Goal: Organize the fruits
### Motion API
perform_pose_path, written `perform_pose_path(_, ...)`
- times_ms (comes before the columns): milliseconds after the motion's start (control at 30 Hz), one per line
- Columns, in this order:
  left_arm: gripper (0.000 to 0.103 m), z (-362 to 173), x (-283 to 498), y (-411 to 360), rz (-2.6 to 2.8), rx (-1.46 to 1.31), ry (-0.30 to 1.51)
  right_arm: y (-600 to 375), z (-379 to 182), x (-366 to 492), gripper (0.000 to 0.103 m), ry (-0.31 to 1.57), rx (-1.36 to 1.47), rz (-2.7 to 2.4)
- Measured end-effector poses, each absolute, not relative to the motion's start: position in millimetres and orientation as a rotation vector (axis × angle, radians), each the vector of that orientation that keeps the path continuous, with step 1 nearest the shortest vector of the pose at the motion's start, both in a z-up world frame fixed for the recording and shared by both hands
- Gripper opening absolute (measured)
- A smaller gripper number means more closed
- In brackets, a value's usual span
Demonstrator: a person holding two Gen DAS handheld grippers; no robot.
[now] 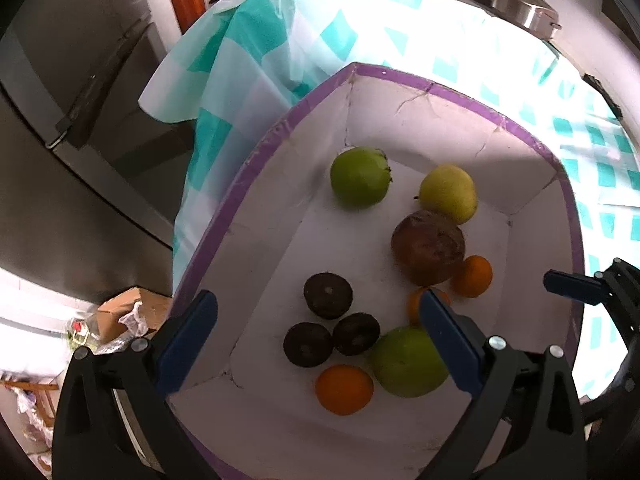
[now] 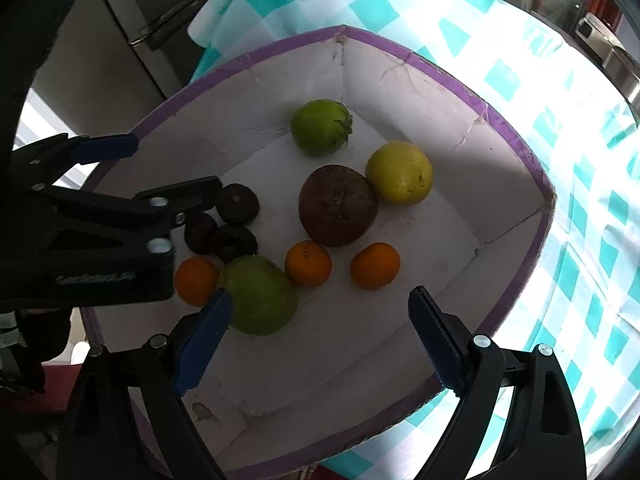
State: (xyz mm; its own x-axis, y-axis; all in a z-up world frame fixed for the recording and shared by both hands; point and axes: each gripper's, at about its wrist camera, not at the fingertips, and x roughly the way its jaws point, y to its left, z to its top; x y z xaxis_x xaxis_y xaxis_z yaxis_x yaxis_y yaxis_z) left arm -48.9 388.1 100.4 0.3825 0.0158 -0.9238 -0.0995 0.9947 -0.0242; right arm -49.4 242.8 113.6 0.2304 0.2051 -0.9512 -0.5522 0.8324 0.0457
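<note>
Checked tablecloth (image 1: pixel 360 40) | box (image 1: pixel 440 92) long axis runs away | left gripper (image 1: pixel 320 340), right gripper (image 2: pixel 320 340) released

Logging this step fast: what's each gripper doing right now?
Left gripper: open, holding nothing, above the fruit box.
Right gripper: open, holding nothing, above the same box.

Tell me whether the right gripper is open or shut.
Open. The right gripper has its blue fingers spread wide above the box, holding nothing.
</note>
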Motion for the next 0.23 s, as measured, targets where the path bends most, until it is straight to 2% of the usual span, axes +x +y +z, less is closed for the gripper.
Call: perform_pose_path(233,0.101,127,-52,358,0.183,-0.030,1.102,208,146,-53,0.087,1.088,-0.251,0.634)
